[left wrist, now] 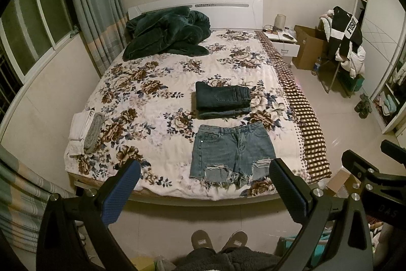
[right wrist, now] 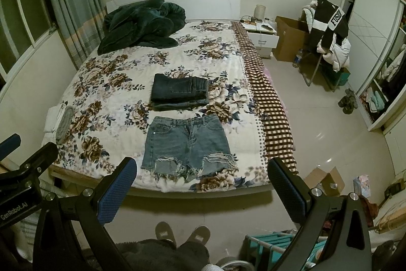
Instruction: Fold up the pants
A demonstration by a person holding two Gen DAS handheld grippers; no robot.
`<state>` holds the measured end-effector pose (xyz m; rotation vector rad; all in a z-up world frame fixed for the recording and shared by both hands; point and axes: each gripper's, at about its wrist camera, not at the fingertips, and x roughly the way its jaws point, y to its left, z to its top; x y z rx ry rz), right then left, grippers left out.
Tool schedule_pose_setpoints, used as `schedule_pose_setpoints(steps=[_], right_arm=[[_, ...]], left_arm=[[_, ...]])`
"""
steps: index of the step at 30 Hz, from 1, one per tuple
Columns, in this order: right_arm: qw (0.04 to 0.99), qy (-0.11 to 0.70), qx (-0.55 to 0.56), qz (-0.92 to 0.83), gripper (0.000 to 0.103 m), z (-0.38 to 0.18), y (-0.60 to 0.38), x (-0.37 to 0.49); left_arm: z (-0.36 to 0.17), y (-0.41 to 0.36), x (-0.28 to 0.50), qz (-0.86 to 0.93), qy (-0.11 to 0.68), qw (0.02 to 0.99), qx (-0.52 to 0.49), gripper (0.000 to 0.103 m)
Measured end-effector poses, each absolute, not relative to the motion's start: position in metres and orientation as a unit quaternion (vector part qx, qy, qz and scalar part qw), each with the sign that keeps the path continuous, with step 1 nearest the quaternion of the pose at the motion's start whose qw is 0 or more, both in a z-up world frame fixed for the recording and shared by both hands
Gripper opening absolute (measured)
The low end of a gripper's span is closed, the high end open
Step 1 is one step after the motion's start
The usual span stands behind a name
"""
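One pair of light denim shorts [left wrist: 229, 153], one folded pair of dark jeans [left wrist: 223, 99], one green blanket [left wrist: 168, 33] and two slippers [left wrist: 219, 241] on one bed [left wrist: 142, 93].

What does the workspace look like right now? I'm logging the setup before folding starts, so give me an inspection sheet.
Surface: bed with a floral cover, checked blanket along its right edge.
Job's things: light denim shorts spread flat near the foot; dark jeans already folded just beyond them.
Clutter: dark green blanket bunched at the headboard; white and grey folded items at the left edge.
Grippers: left gripper and right gripper both open, empty, short of the bed.
Cables: too small to tell.
Surroundings: nightstand, cardboard box, clothes-draped chair, wardrobe.
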<state>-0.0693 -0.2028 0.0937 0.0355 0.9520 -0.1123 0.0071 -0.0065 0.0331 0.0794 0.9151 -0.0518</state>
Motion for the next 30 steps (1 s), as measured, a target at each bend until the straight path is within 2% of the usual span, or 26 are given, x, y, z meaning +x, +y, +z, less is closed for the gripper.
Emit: schedule_pose_setpoints(steps=[15, 25, 30], right_arm=[[0.887, 0.457, 0.017, -0.054, 0.103, 0.093, -0.203, -0.071], [0.884, 0.463, 0.022, -0.055, 0.103, 0.102, -0.169, -0.065], [0.88, 0.47, 0.038, -0.06, 0.103, 0.078, -0.166, -0.049]], left_arm=[[0.036, -0.007, 0.008, -0.026, 0.441, 0.897, 0.037, 0.103], [0.047, -0.009, 0.012, -0.029, 0.443, 0.895, 0.037, 0.103], [0.054, -0.008, 0.02, -0.021, 0.429, 0.902, 0.04, 0.103]])
